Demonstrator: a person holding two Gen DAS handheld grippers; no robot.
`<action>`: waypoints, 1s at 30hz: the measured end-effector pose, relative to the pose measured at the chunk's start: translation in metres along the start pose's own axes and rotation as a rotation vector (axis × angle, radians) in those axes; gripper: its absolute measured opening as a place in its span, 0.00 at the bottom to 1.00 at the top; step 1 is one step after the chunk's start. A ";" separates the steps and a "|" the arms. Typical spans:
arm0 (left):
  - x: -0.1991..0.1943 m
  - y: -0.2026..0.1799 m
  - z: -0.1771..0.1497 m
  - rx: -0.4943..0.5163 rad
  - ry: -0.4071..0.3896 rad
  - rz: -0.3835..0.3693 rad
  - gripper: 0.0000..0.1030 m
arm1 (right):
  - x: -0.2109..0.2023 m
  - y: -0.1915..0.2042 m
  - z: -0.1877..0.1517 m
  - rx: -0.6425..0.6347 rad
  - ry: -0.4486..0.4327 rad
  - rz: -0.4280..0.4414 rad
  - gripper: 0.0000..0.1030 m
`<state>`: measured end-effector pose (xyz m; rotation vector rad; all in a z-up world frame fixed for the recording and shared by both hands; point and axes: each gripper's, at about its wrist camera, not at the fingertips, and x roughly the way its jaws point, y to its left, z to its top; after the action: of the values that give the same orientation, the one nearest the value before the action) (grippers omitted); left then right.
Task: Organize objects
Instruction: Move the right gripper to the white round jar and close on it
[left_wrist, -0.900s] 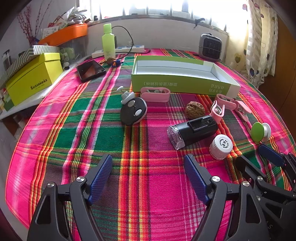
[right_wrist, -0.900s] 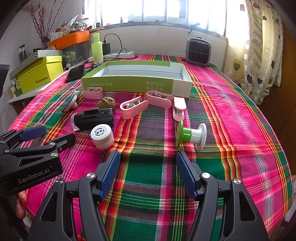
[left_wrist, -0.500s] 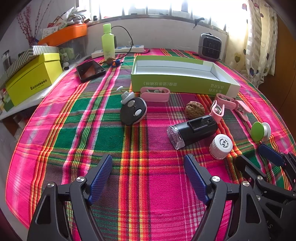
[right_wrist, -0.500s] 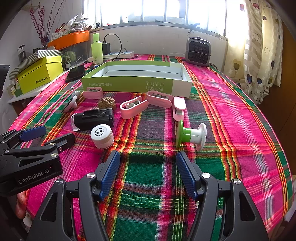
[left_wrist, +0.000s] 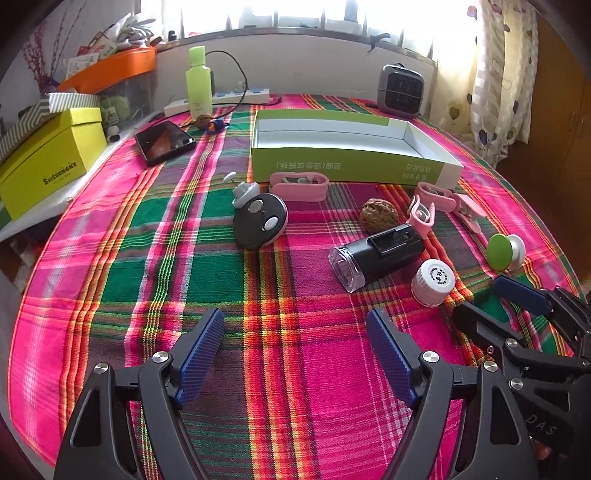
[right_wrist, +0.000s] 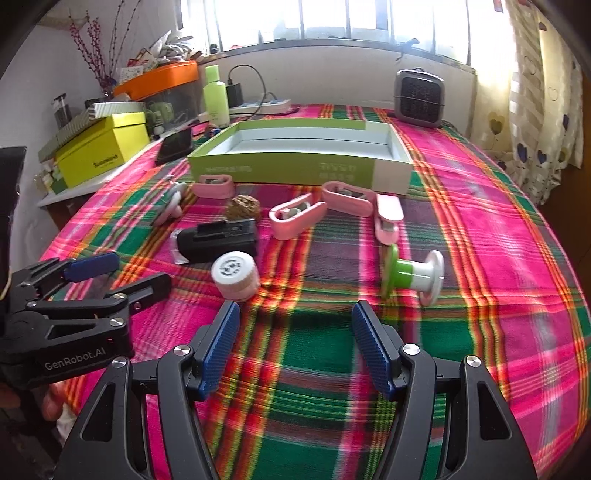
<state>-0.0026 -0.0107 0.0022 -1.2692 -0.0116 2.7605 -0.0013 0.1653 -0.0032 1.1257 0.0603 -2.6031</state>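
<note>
On the counter draped in a pink, green and orange plaid cloth (left_wrist: 155, 236), the loose things are lying in a band just in front of a shallow, open green-and-white cardboard box (left_wrist: 347, 155), which is sitting toward the far side with nothing inside. Nearest the box, a pink oval plastic clip (left_wrist: 299, 184) is resting against its front wall. To the left, a round black gadget with a grey knob (left_wrist: 260, 221) is lying beside a small grey cap. Toward the right, a wrinkled brown walnut (left_wrist: 379, 219) is sitting just behind a black cylindrical case with a clear end (left_wrist: 376, 256), and a small white ribbed bottle cap (left_wrist: 433, 282) is lying near that case. A green-and-white plastic spool (right_wrist: 412, 275) is lying on its side farther right. The left tool (left_wrist: 295, 354) is hanging released over bare cloth, and the right tool (right_wrist: 295, 347) is likewise spread wide, gripping nothing.
</note>
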 end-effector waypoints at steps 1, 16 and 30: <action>0.000 0.001 0.000 -0.003 0.001 -0.005 0.77 | 0.000 0.001 0.001 0.000 0.000 0.013 0.62; -0.002 0.015 0.001 -0.010 0.008 0.013 0.76 | 0.020 0.017 0.019 -0.074 0.035 0.045 0.62; 0.001 0.010 0.007 0.017 0.010 -0.020 0.76 | 0.022 0.012 0.021 -0.112 0.036 0.025 0.28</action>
<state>-0.0095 -0.0207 0.0049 -1.2719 -0.0003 2.7319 -0.0275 0.1451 -0.0036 1.1266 0.1956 -2.5238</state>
